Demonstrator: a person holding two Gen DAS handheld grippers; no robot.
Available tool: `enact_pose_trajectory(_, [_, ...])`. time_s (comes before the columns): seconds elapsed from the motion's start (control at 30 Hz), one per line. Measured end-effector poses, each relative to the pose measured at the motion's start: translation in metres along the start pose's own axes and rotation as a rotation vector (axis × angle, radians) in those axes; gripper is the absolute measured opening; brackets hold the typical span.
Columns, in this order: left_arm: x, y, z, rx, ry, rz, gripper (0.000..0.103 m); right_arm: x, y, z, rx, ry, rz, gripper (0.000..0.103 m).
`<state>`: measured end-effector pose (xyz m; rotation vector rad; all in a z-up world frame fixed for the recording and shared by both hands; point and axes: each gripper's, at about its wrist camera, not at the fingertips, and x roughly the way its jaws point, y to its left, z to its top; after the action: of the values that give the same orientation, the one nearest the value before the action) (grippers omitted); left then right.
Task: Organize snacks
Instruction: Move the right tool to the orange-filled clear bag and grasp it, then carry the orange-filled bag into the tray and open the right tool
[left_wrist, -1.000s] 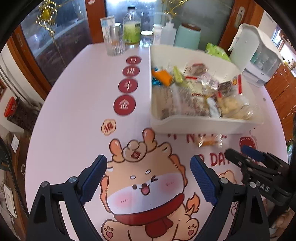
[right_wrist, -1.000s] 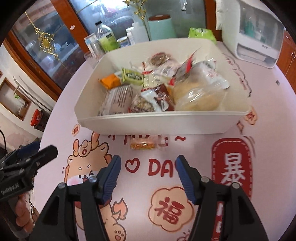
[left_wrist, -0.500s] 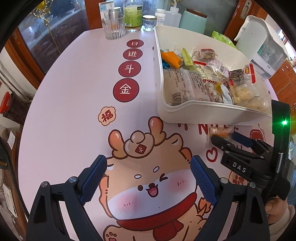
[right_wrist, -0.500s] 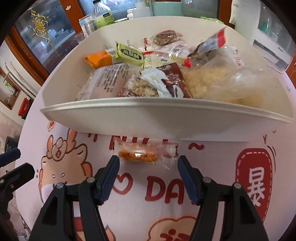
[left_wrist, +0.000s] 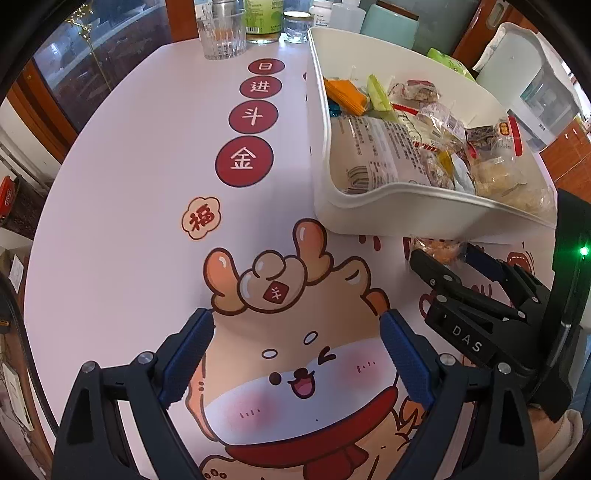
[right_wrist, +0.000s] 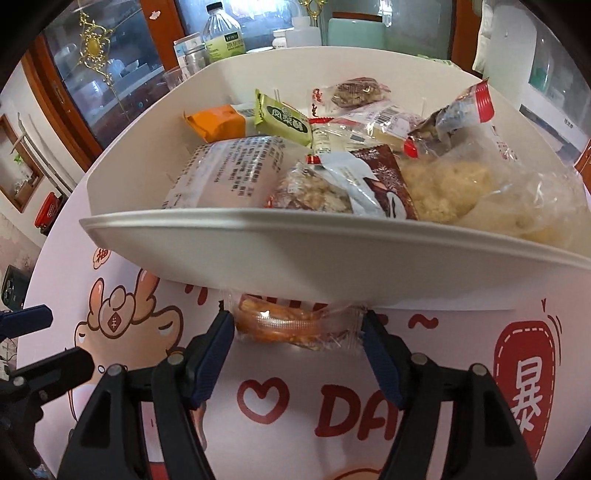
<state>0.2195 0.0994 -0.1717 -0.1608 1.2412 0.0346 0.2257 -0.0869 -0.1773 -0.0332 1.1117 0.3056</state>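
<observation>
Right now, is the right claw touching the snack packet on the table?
Touching. The right wrist view shows the right claw open around the packet, both finger tips meeting the wrapper's ends.

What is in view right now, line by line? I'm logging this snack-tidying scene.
Loose snack packet: one, clear wrap with orange filling, on the table against the bin's front wall, between the right gripper's fingers.
Bin: one, white, on the table, filled with mixed snack packets.
Orange packet: one, back left of the bin.
Green packet: one, beside the orange packet.
Tablecloth: one, pink with a cartoon dragon and red characters.
Drinking glass: one, clear, at the far table edge.
Left gripper: black with blue pads, open over the dragon.
Right gripper: open around the loose snack packet.
</observation>
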Motion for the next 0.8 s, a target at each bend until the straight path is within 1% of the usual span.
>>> enact_pose_trajectory(0.03, [0.001,0.000,-0.001,0.001,0.002,-0.001,0.091,0.000,0.001,0.000,-0.002,-0.006,-0.002,0.069])
enact_pose_trajectory(0.07, [0.001,-0.001,-0.001,0.003,0.003,-0.001,0.091,-0.001,0.003,-0.002,-0.008,-0.016,-0.005,0.066])
enact_pose_trajectory(0.1, [0.001,-0.001,-0.002,0.003,0.004,-0.001,0.091,0.000,0.004,-0.002,-0.014,-0.021,0.004,0.060])
enact_pose_trajectory(0.23, [0.002,-0.003,-0.003,0.002,0.007,-0.003,0.091,-0.002,0.006,-0.004,-0.027,-0.029,0.012,0.058])
enact_pose_trajectory(0.43, [0.002,-0.003,-0.002,0.000,0.004,-0.006,0.091,-0.010,0.004,-0.004,-0.013,-0.033,0.068,0.058])
enact_pose_trajectory(0.57, [-0.005,-0.002,-0.003,-0.004,-0.008,-0.011,0.091,-0.029,0.001,-0.004,-0.005,-0.057,0.113,0.058])
enact_pose_trajectory(0.8, [-0.029,-0.005,-0.001,-0.001,-0.054,-0.023,0.091,-0.079,-0.007,-0.003,0.023,-0.122,0.165,0.058])
